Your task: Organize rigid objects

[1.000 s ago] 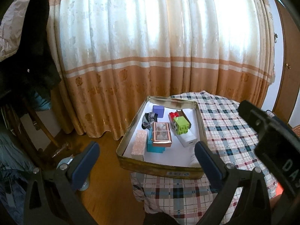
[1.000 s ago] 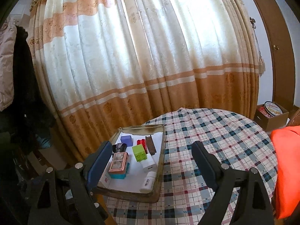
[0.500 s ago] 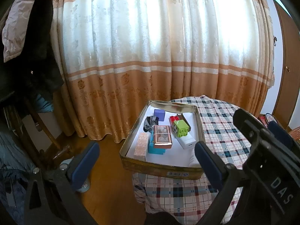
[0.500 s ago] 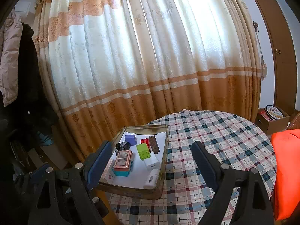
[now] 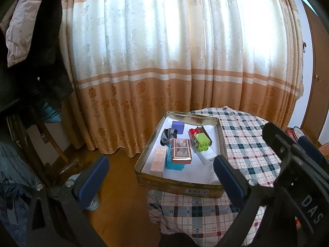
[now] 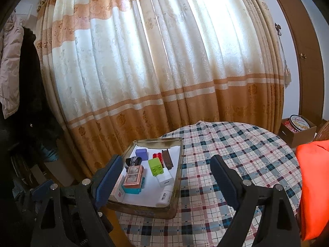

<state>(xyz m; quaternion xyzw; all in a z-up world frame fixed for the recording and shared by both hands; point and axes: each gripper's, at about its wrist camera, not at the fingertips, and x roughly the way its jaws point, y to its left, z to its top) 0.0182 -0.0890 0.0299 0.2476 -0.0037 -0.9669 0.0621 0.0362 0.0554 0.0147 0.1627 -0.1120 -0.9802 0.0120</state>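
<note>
The small things, a green block (image 5: pixel 202 142), a purple box (image 5: pixel 178 126) and a card box (image 5: pixel 181 150), all lie inside the tin (image 5: pixel 178 186) at the tabletop's (image 6: pixel 236 154) lower-centre edge. Over the last second both views have pulled back and risen; the left gripper (image 5: pixel 159 177) and right gripper (image 6: pixel 164 183) hang with fingers apart, empty, so sorting seems, perhaps, paused or over.

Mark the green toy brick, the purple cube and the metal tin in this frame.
green toy brick (image 6: pixel 156 166), right wrist view, on its top face
purple cube (image 6: pixel 141 154), right wrist view, on its front face
metal tin (image 5: pixel 181 187), left wrist view, on its near outer wall
</note>
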